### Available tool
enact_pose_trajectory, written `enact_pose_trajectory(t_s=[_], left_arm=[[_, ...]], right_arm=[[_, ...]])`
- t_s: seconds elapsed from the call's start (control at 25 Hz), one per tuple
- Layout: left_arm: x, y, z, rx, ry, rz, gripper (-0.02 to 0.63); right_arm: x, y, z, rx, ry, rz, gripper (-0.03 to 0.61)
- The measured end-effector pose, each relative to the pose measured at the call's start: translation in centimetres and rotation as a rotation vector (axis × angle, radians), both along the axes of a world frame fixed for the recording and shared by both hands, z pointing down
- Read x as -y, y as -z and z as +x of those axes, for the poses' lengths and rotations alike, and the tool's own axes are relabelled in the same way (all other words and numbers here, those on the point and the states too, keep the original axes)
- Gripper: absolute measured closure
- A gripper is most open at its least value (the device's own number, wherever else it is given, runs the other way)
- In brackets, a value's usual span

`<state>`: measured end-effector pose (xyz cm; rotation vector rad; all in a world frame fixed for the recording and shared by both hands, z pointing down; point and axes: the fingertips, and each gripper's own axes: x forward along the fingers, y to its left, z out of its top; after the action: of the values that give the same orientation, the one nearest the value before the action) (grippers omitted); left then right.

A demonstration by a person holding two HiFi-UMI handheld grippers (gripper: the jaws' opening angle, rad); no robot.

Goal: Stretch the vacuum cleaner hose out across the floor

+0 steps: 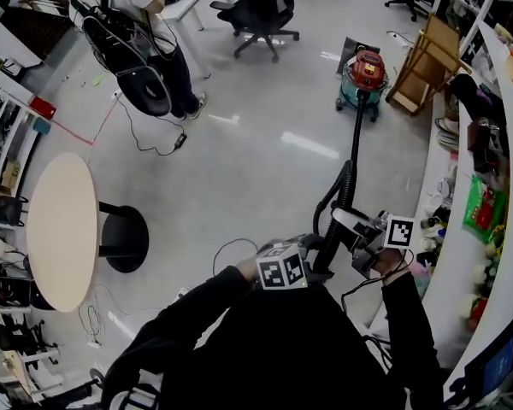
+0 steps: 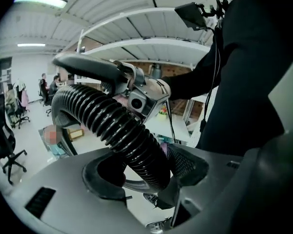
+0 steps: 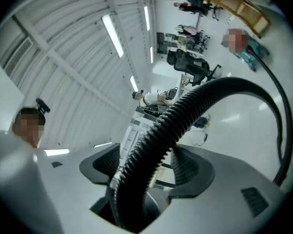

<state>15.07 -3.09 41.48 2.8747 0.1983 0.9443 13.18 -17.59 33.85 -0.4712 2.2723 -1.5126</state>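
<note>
A red vacuum cleaner [image 1: 362, 71] stands on the floor far ahead. Its black ribbed hose [image 1: 356, 139] runs back from it to my two grippers, which are held close to the body. My left gripper [image 1: 318, 261] is shut on the hose [image 2: 122, 130], whose ribs sit between the two pads. My right gripper [image 1: 352, 225] is a little farther along the hose. Its jaws are open around the hose [image 3: 185, 113], with a gap at each pad. The hose bends in a loop between the two grippers. My right gripper [image 2: 136, 94] also shows in the left gripper view.
A round table [image 1: 61, 229] on a black base stands at the left. A person with a backpack [image 1: 137, 32] stands at the far left, with a cable [image 1: 158, 139] on the floor nearby. An office chair [image 1: 261, 11] and a wooden frame [image 1: 423, 62] are farther off. A cluttered curved counter [image 1: 457, 254] runs along the right.
</note>
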Motion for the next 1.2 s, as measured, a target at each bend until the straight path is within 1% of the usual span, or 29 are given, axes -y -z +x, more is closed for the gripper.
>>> enact_pose_trajectory(t_s=[0.04,0.08,0.12,0.16,0.2,0.24,0.28,0.4,0.48,0.52,0.56,0.6,0.64,0.68,0.72,0.8,0.88,0.92,0.96,1.04,1.08,1.12,1.16,1.2], left_arm=[[-0.3,-0.5,-1.2,0.016,-0.013,0.014,0.348],[-0.6,-1.1,-2.4,0.035,-0.028,0.017,0.348],[-0.9,-1.6,-3.8,0.048,-0.043,0.004,0.347],[-1.2,-1.9,-5.3,0.044,-0.051,-0.034,0.345],[-1.3,-1.8,-6.9,0.017,-0.043,-0.099,0.345],[-1.0,-1.3,-8.5,-0.032,-0.016,-0.185,0.345],[-0.3,-0.5,-10.1,-0.1,0.033,-0.282,0.345],[4.2,1.8,-14.5,-0.326,0.255,-0.604,0.345],[7.7,2.7,-16.4,-0.441,0.394,-0.839,0.345],[9.0,3.0,-16.9,-0.488,0.443,-0.967,0.345],[9.8,3.5,-17.0,-0.529,0.476,-1.095,0.331],[10.4,3.9,-16.8,-0.562,0.495,-1.206,0.31],[10.5,4.2,-16.3,-0.581,0.508,-1.286,0.302],[10.4,4.3,-15.7,-0.586,0.519,-1.329,0.301],[10.0,4.3,-14.9,-0.581,0.53,-1.338,0.301],[8.6,4.2,-13.5,-0.567,0.546,-1.31,0.304],[6.8,4.7,-12.5,-0.557,0.54,-1.271,0.356],[5.7,5.0,-11.9,-0.548,0.532,-1.243,0.359],[4.6,5.3,-11.4,-0.532,0.528,-1.2,0.364],[1.8,5.9,-10.1,-0.496,0.528,-1.072,0.367],[0.2,6.4,-9.5,-0.495,0.519,-1.008,0.37],[-1.5,7.0,-8.8,-0.498,0.509,-0.942,0.371],[-3.1,7.4,-8.3,-0.498,0.503,-0.869,0.373],[-4.7,7.7,-7.8,-0.49,0.501,-0.796,0.373]], right_arm=[[-0.5,-0.1,-1.0,-0.053,-0.002,0.027,0.281],[-1.0,-0.5,-1.8,-0.105,-0.012,0.055,0.285],[-1.6,-0.9,-2.6,-0.154,-0.027,0.082,0.294],[-2.4,-1.5,-3.4,-0.201,-0.04,0.106,0.296],[-3.3,-2.0,-4.3,-0.241,-0.053,0.122,0.302],[-4.3,-2.5,-5.1,-0.272,-0.065,0.132,0.32],[-5.3,-2.8,-5.9,-0.296,-0.078,0.14,0.34],[-8.5,-3.6,-8.5,-0.382,-0.091,0.188,0.367],[-10.8,-3.9,-10.8,-0.466,-0.063,0.243,0.374],[-12.0,-4.1,-12.0,-0.518,-0.035,0.279,0.377],[-13.2,-4.3,-13.2,-0.579,0.004,0.323,0.377],[-14.4,-4.5,-14.1,-0.648,0.051,0.37,0.377],[-15.5,-4.8,-14.8,-0.719,0.096,0.416,0.377],[-16.5,-5.2,-15.1,-0.784,0.131,0.453,0.377],[-17.3,-5.5,-14.9,-0.837,0.152,0.477,0.377],[-18.9,-6.1,-14.0,-0.899,0.172,0.502,0.377],[-20.7,-6.4,-13.5,-0.921,0.178,0.531,0.376],[-21.7,-6.5,-13.2,-0.929,0.177,0.547,0.376],[-22.8,-6.8,-12.8,-0.947,0.177,0.563,0.376],[-25.2,-7.6,-11.5,-1.004,0.189,0.591,0.373],[-26.6,-8.0,-10.8,-1.012,0.199,0.589,0.368],[-28.0,-8.3,-10.1,-0.973,0.205,0.558,0.357],[-29.2,-8.0,-9.3,-0.872,0.195,0.492,0.304],[-30.1,-7.3,-8.2,-0.724,0.16,0.402,0.234]])
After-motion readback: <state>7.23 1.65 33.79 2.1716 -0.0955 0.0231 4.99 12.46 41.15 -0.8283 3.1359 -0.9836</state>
